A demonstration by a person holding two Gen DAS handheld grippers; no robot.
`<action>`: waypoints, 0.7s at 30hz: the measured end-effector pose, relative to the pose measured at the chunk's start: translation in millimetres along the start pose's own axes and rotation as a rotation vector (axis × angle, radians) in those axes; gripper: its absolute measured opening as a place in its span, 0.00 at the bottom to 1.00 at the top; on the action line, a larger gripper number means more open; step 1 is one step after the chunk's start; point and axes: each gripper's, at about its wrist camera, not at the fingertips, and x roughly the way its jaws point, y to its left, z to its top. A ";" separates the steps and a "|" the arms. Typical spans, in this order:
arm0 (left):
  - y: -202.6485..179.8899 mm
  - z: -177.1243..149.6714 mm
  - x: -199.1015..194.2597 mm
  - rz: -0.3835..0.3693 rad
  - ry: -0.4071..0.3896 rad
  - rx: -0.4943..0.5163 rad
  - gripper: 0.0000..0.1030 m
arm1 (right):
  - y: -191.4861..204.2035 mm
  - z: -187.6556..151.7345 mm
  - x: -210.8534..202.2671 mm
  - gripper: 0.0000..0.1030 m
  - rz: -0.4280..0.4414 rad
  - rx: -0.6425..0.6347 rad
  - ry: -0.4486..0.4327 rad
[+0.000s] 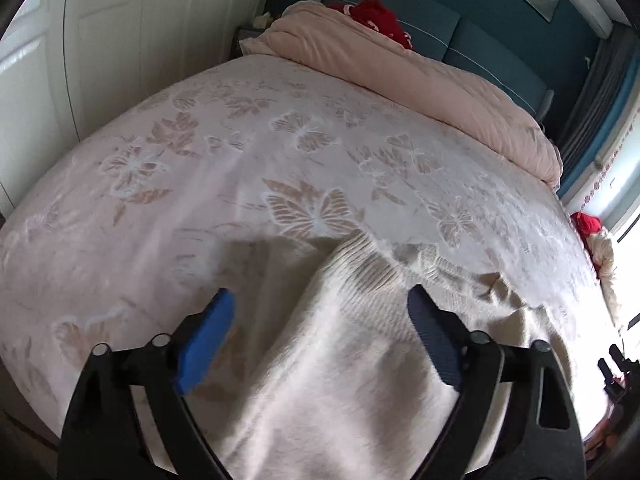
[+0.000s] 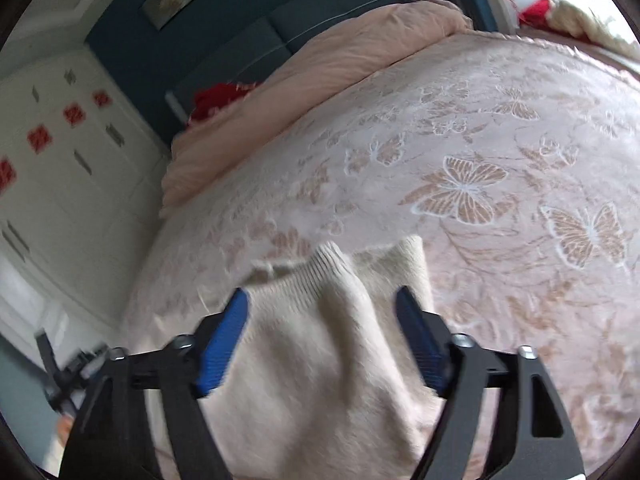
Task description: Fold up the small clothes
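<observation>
A cream knitted garment [image 1: 340,344] lies on the pink butterfly bedspread [image 1: 248,152], its ribbed edge [image 1: 360,256] pointing up the bed. My left gripper [image 1: 320,300] is open above it, blue pads wide apart, and the cloth lies loose beneath and between them. In the right wrist view the same garment [image 2: 320,344] shows a ribbed hem [image 2: 320,268]. Over it my right gripper [image 2: 322,300] stands open, with neither pad pressing on the knit.
A rolled pink duvet [image 1: 420,80] lies along the teal headboard [image 1: 500,48] with a red item [image 1: 380,20] on it. White cupboard doors [image 2: 60,168] stand beside the bed. Red and cream clothes [image 1: 596,240] sit at the bed's right edge. Bedspread [image 2: 500,160] stretches beyond the garment.
</observation>
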 end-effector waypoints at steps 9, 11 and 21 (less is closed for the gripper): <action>-15.5 -13.2 71.8 -0.040 0.246 0.058 0.07 | 6.4 -18.5 85.1 0.09 -0.034 -0.049 0.248; -24.0 -3.3 60.7 -0.040 0.218 0.098 0.06 | 17.0 -7.2 67.3 0.07 0.017 -0.043 0.188; -19.7 50.6 22.6 -0.016 0.092 0.017 0.06 | 4.2 28.1 13.6 0.07 -0.035 -0.019 0.027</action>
